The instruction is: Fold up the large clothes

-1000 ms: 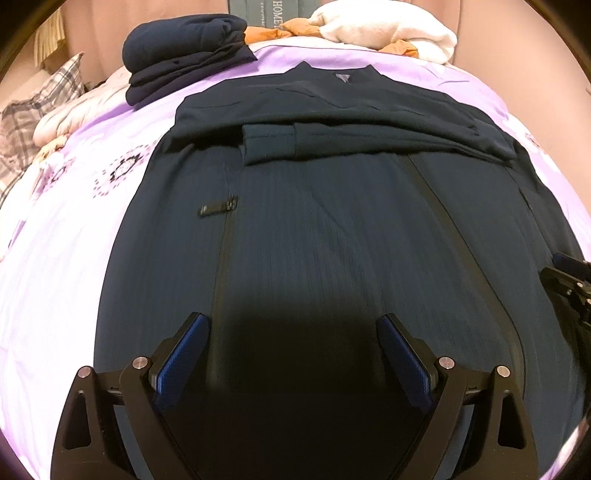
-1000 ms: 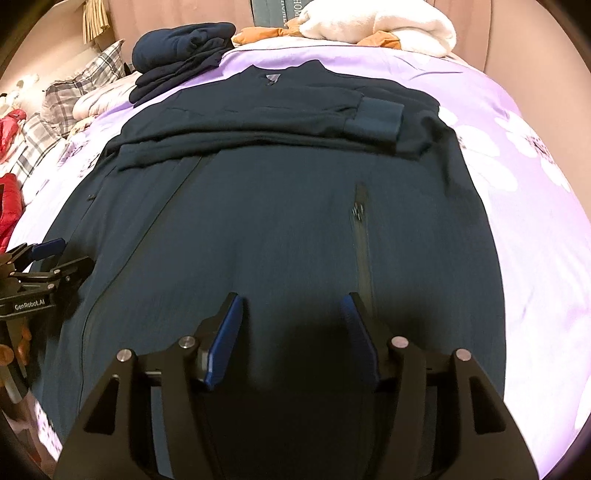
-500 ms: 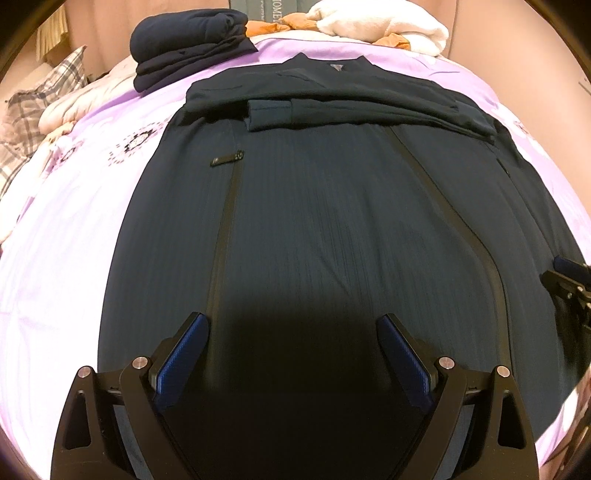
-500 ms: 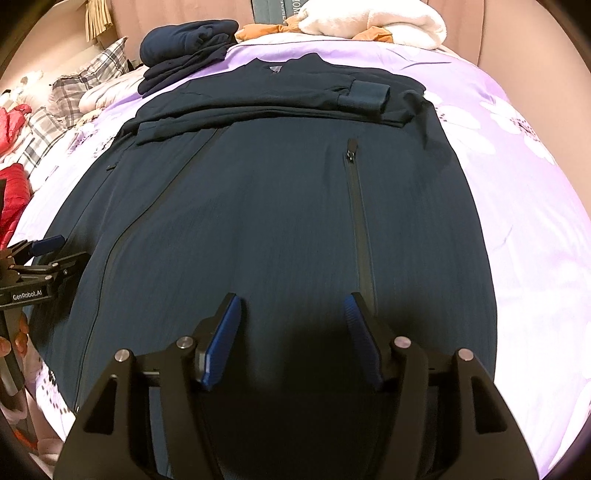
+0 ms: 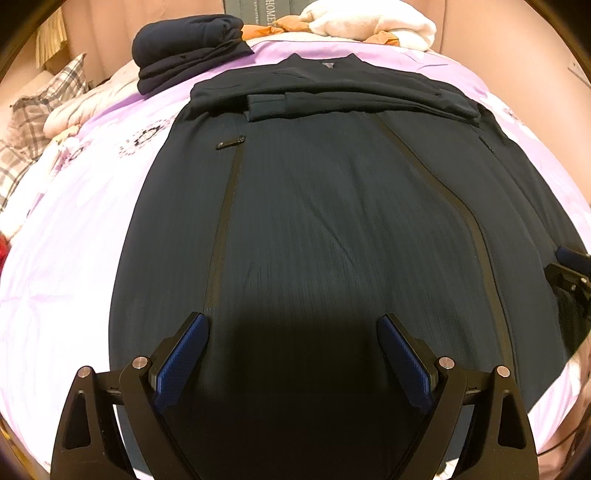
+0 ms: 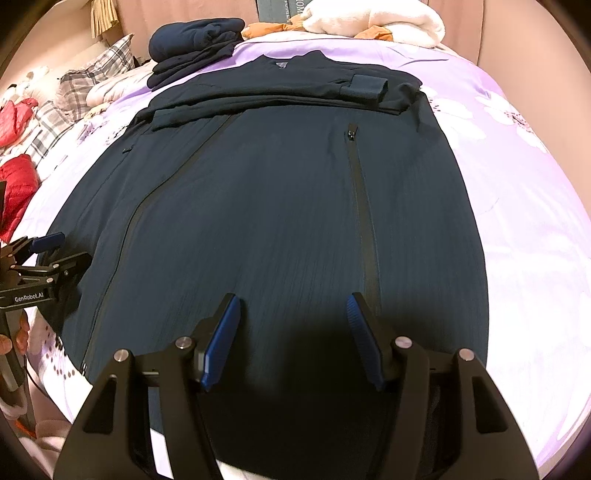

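A large dark navy jacket (image 5: 332,206) lies flat, front up, on the purple flowered bedsheet (image 5: 74,236), collar at the far end. Both sleeves are folded across the chest, one cuff (image 5: 266,107) on the left and the other cuff (image 6: 365,86) on the right. My left gripper (image 5: 291,321) hovers open over the lower left part of the jacket, nothing between its blue pads. My right gripper (image 6: 292,301) stands open over the lower right part, beside the pocket zip (image 6: 364,229), and holds nothing. Each gripper shows at the edge of the other's view: left gripper (image 6: 48,254), right gripper (image 5: 569,266).
A stack of folded dark clothes (image 5: 184,48) sits at the far left of the bed. A white blanket (image 5: 369,22) with orange cloth lies at the head. Plaid bedding (image 6: 96,74) and a red garment (image 6: 14,184) lie off the left side. A hand's fingers (image 6: 7,343) grip the left tool.
Both grippers have drawn back along the jacket toward its near hem; the collar and folded sleeves now sit farther away. Both stayed open and the jacket has not moved.
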`<state>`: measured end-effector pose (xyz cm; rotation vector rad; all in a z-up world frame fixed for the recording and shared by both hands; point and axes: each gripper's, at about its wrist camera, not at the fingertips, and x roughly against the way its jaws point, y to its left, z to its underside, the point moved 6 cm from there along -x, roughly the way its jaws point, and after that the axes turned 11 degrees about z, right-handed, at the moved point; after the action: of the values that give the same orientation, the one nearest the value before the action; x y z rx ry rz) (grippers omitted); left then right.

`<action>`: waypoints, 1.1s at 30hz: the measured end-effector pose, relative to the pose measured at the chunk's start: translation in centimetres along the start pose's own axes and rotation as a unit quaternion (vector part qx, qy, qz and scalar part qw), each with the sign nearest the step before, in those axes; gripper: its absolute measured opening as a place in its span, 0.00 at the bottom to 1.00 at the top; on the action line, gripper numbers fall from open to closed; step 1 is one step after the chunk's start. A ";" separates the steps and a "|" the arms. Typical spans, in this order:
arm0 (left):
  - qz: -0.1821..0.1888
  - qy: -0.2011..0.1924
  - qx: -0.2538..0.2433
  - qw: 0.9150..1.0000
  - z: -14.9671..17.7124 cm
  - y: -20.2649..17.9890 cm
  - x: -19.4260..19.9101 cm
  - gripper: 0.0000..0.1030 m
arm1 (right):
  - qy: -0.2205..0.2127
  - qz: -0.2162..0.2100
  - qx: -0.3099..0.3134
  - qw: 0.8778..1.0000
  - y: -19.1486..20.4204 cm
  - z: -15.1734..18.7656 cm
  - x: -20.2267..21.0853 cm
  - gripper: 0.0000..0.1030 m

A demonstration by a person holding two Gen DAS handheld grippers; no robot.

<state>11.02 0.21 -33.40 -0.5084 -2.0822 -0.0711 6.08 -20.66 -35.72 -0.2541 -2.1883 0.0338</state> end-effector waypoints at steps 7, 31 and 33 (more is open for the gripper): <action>0.006 -0.002 0.006 1.000 0.7 -0.2 0.5 0.90 | -0.002 0.006 0.008 1.000 0.1 1.1 0.8 0.60; -0.005 -0.032 0.073 0.997 2.7 4.7 5.4 0.90 | 0.006 -0.027 0.004 1.000 -2.1 4.5 4.4 0.62; -0.007 -0.036 0.087 0.996 2.8 5.7 5.7 0.90 | 0.005 -0.015 0.001 1.000 -2.7 4.6 4.6 0.63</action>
<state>8.31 7.93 -31.07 -0.3946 -2.1391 0.1210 -0.68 -22.12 -34.43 -0.2211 -2.1810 0.0177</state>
